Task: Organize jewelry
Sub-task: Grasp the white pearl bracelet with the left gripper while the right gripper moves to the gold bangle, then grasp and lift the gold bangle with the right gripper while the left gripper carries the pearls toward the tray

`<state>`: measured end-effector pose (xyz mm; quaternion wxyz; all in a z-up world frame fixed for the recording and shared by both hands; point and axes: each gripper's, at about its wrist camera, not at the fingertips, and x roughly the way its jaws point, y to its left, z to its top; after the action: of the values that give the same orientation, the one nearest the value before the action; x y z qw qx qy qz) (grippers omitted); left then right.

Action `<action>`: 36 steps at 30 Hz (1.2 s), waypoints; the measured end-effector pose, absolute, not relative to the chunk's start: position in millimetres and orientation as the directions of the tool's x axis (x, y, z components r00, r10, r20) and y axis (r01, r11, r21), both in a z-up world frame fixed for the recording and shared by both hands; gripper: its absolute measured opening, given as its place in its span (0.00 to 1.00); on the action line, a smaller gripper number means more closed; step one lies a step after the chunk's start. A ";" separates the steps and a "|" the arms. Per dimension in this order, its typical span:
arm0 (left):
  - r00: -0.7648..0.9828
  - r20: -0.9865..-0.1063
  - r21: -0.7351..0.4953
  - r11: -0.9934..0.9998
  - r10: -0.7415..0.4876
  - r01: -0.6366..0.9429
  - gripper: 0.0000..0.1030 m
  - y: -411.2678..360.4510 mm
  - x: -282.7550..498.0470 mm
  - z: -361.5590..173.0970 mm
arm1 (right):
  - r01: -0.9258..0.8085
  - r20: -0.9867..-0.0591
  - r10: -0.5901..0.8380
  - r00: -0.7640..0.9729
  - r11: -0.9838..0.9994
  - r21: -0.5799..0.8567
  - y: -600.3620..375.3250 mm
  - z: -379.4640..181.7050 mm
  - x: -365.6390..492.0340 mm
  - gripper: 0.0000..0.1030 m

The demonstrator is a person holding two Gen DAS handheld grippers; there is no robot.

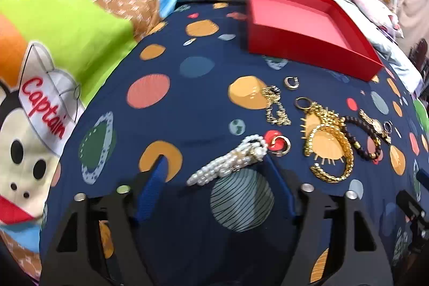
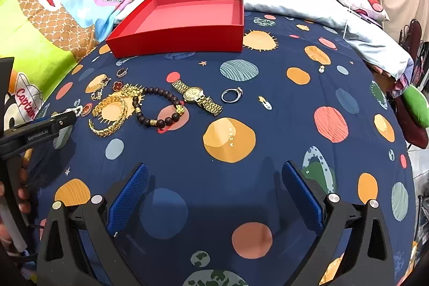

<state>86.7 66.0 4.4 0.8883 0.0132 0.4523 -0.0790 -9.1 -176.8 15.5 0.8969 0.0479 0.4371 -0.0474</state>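
Observation:
Jewelry lies on a navy planet-print cloth in front of an empty red box (image 1: 295, 15) (image 2: 185, 18). My left gripper (image 1: 214, 165) is open, its blue fingers on either side of a white pearl bracelet (image 1: 228, 160). Beside it lie a gold ring (image 1: 281, 145), a gold chain bracelet (image 1: 329, 146) (image 2: 112, 111), a dark bead bracelet (image 1: 364, 136) (image 2: 158, 109), a gold earring (image 1: 276, 106) and a silver ring (image 1: 291, 82). My right gripper (image 2: 214, 192) is open and empty, well short of a gold watch (image 2: 197, 97) and a silver ring (image 2: 232, 94).
Cartoon-print bedding (image 1: 53, 44) (image 2: 53, 4) lies to the left, a pale blue pillow (image 2: 321, 10) and floral curtain behind. The left gripper's side also shows in the right wrist view (image 2: 48, 125). Bare cloth (image 2: 295, 111) spreads to the right.

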 end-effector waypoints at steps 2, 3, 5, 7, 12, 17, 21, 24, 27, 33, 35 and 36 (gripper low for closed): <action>0.579 -0.804 -0.051 0.985 -0.138 0.163 0.54 62.5 84.9 4.9 | 0.125 -0.790 -0.035 0.612 0.991 0.053 -176.9 15.5 -6.2 0.95; 0.579 -0.803 -0.054 0.984 -0.144 0.170 0.51 61.2 83.7 5.6 | 0.122 -0.791 -0.029 0.612 0.991 0.058 -176.9 15.5 -5.0 0.95; 0.576 -0.802 -0.067 0.981 -0.161 0.181 0.40 59.2 81.3 6.2 | 0.113 -0.791 -0.018 0.612 0.992 0.064 -175.6 15.6 -2.4 0.93; 0.568 -0.802 -0.092 0.977 -0.186 0.190 0.21 58.3 79.1 7.1 | 0.095 -0.793 -0.003 0.609 0.993 0.069 -172.0 16.2 1.1 0.89; 0.565 -0.797 -0.124 0.974 -0.211 0.188 0.12 55.9 72.2 12.3 | 0.033 -0.798 0.059 0.600 0.995 0.098 -157.8 18.3 11.9 0.79; 0.581 -0.785 -0.140 0.975 -0.215 0.172 0.12 57.7 65.8 23.2 | -0.047 -0.798 0.142 0.586 0.989 0.141 -135.3 20.2 24.3 0.71; 0.592 -0.780 -0.140 0.978 -0.205 0.155 0.12 62.1 65.5 29.7 | -0.107 -0.798 0.187 0.572 0.982 0.154 -113.9 17.6 38.3 0.71; 0.606 -0.773 -0.126 0.981 -0.190 0.147 0.13 64.8 66.4 33.7 | -0.128 -0.804 0.202 0.559 0.979 0.157 -102.9 12.8 48.4 0.71; 0.608 -0.772 -0.129 0.982 -0.185 0.135 0.13 69.2 68.8 34.9 | -0.141 -0.810 0.204 0.551 0.979 0.150 -96.4 7.9 56.1 0.70; 0.605 -0.776 -0.129 0.984 -0.178 0.124 0.13 73.6 72.9 32.3 | -0.169 -0.806 0.186 0.562 0.980 0.109 -86.4 5.7 64.8 0.64; 0.602 -0.778 -0.131 0.984 -0.179 0.123 0.13 73.3 74.1 30.8 | -0.179 -0.805 0.184 0.564 0.979 0.098 -83.6 5.9 67.4 0.57; 0.601 -0.779 -0.132 0.983 -0.180 0.124 0.13 73.6 74.6 30.4 | -0.184 -0.805 0.182 0.565 0.979 0.093 -82.3 5.9 68.3 0.55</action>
<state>74.6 73.6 30.4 0.8941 -0.0321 0.4386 -0.0850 68.3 -82.3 5.9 0.8845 -0.0008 0.4549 0.1036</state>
